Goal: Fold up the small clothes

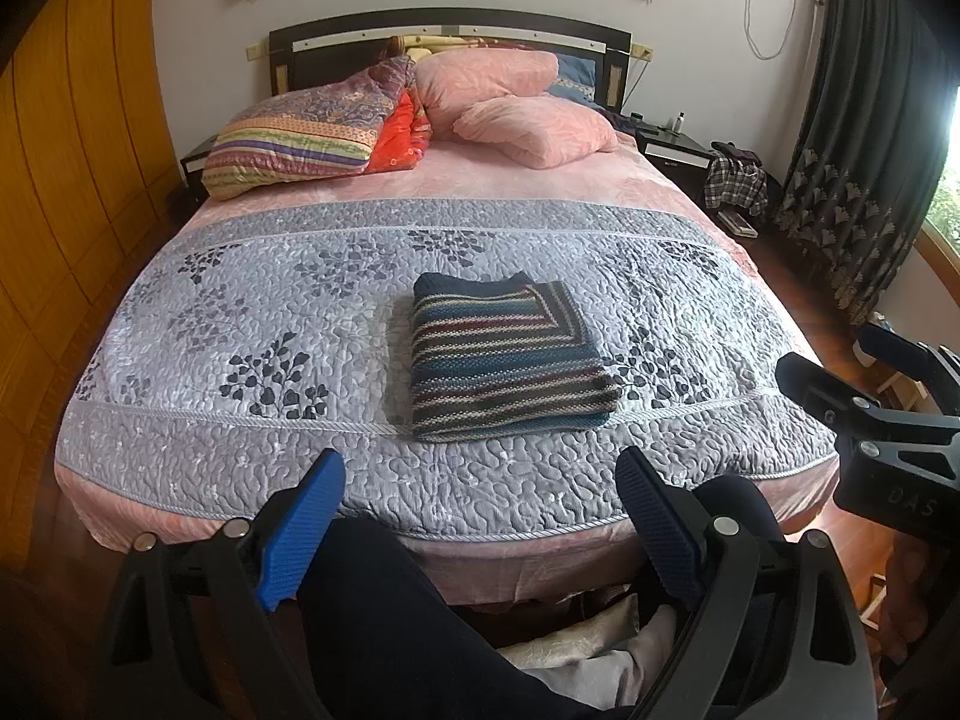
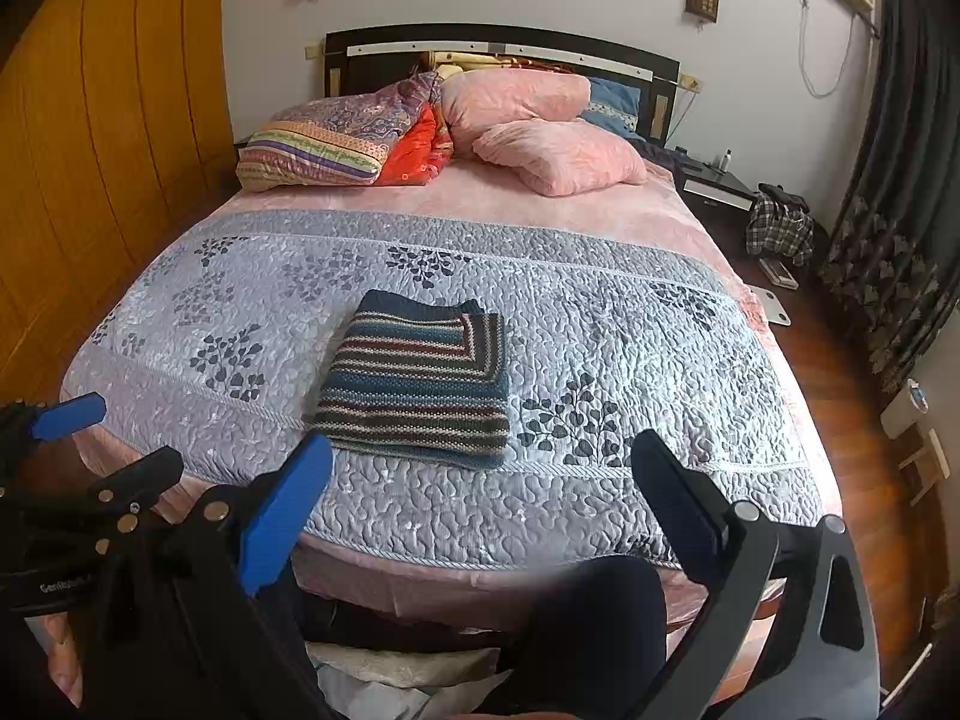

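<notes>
A striped knit garment (image 1: 507,360) (image 2: 420,381) lies folded into a neat rectangle on the grey quilted bedspread (image 1: 270,312) (image 2: 630,360), near the foot of the bed. My left gripper (image 1: 480,480) hangs open in front of the bed's foot edge, well short of the garment, with nothing between its fingers. My right gripper (image 2: 480,468) is likewise open and empty, held back from the bed. The right gripper (image 1: 870,384) shows at the right edge of the left wrist view, and the left gripper (image 2: 72,420) at the left edge of the right wrist view.
Pink pillows (image 1: 534,102) and a patterned folded duvet (image 1: 300,138) are piled at the headboard. A wooden wardrobe (image 1: 72,180) stands left of the bed. Nightstand, checked cloth (image 1: 735,183) and dark curtains (image 1: 858,120) fill the right. A person's dark-trousered legs (image 1: 384,618) are below the grippers.
</notes>
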A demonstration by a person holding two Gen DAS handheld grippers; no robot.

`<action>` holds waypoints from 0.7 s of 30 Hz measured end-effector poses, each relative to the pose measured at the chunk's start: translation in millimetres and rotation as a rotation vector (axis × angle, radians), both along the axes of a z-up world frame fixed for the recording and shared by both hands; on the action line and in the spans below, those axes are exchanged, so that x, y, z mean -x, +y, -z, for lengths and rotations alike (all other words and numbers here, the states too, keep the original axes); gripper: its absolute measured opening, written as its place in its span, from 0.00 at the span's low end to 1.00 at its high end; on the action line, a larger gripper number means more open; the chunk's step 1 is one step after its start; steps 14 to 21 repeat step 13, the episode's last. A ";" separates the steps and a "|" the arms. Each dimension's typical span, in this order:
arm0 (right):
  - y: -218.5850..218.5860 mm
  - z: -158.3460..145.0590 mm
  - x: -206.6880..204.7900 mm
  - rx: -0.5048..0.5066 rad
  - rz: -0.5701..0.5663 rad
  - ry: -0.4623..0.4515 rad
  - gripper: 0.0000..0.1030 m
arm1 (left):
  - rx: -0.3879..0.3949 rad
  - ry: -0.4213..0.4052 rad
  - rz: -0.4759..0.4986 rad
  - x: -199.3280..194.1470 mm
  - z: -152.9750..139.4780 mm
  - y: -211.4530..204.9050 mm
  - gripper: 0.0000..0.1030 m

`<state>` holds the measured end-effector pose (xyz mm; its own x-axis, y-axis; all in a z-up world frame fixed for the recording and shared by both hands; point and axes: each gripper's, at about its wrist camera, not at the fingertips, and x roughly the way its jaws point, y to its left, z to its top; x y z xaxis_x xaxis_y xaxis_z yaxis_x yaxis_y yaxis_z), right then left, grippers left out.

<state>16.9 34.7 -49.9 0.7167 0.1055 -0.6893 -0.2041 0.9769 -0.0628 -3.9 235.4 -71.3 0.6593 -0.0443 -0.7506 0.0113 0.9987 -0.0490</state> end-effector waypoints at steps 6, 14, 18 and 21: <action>0.9 1.2 0.5 -0.001 0.001 0.000 0.96 | 0.002 0.003 -0.004 0.5 0.3 -0.4 0.89; 2.1 2.5 1.2 -0.007 0.004 0.002 0.96 | 0.000 0.003 -0.005 0.6 0.6 -0.3 0.89; 2.1 2.5 1.2 -0.007 0.004 0.002 0.96 | 0.000 0.003 -0.005 0.6 0.6 -0.3 0.89; 2.1 2.5 1.2 -0.007 0.004 0.002 0.96 | 0.000 0.003 -0.005 0.6 0.6 -0.3 0.89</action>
